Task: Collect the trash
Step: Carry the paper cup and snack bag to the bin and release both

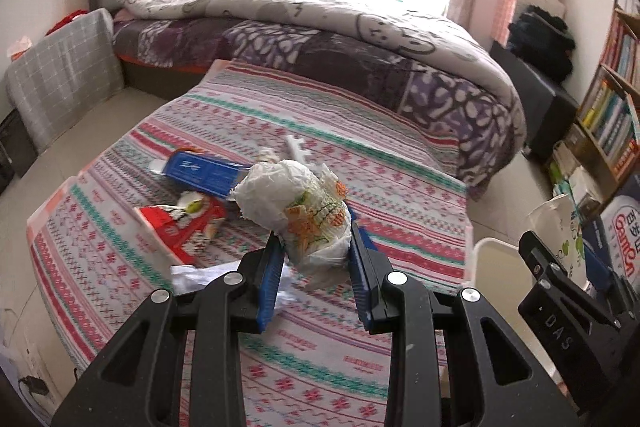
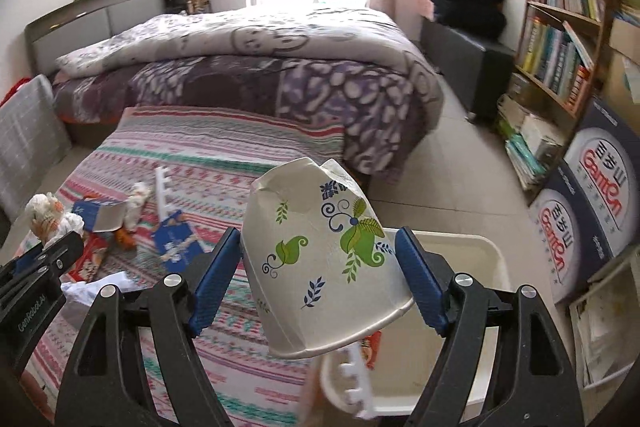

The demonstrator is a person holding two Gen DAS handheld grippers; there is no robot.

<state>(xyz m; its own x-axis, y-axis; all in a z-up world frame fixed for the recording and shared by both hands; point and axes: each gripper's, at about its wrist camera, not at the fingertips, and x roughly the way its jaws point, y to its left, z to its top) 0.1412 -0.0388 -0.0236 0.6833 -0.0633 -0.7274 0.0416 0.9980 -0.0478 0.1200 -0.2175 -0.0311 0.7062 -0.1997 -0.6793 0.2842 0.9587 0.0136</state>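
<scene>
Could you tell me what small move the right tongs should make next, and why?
Probably open the right tongs to drop the crushed paper cup. They grip it right above the white bin, which already holds trash, so release looks due. The left tongs hold a wadded bag over the mat.

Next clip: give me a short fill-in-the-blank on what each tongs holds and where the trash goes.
The left tongs grip a crumpled ____ wad.
The right tongs grip a crushed paper ____ with a leaf print.
Under that item sits a white ____.
Loose trash lies on a ____ blanket.

Missing: tissue; cup; bin; striped
</scene>
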